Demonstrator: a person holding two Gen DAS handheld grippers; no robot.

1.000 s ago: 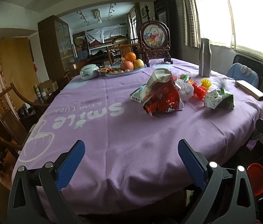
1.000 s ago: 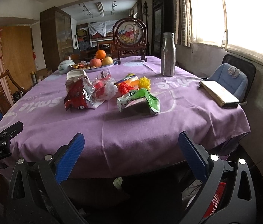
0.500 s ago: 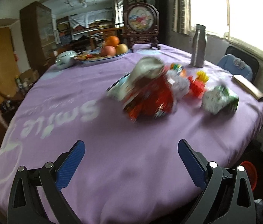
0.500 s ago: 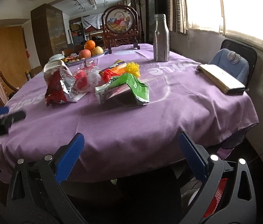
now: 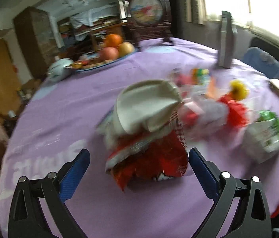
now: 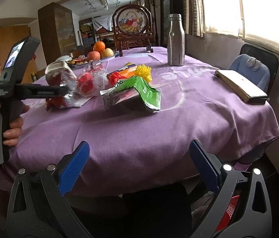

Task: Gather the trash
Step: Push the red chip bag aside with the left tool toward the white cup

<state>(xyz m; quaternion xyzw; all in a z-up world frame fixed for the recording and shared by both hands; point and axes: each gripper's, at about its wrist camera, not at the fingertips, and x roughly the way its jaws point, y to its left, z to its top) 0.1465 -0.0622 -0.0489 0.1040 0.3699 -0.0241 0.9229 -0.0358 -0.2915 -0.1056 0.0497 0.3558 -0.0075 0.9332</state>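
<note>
White lettering on the purple tablecloth reads, upside down, as a partial "mile"; print on the green snack bag is illegible.

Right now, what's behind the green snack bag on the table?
Behind the green snack bag: a yellow pompom, a red tangle and an orange box, with the steel bottle farther back. The bag hides their lower parts and anything under it.

This is a dining room in a home. A round table with a purple cloth carries a fruit plate at its far side. A wooden cabinet stands far left, and a bright window is on the right.
</note>
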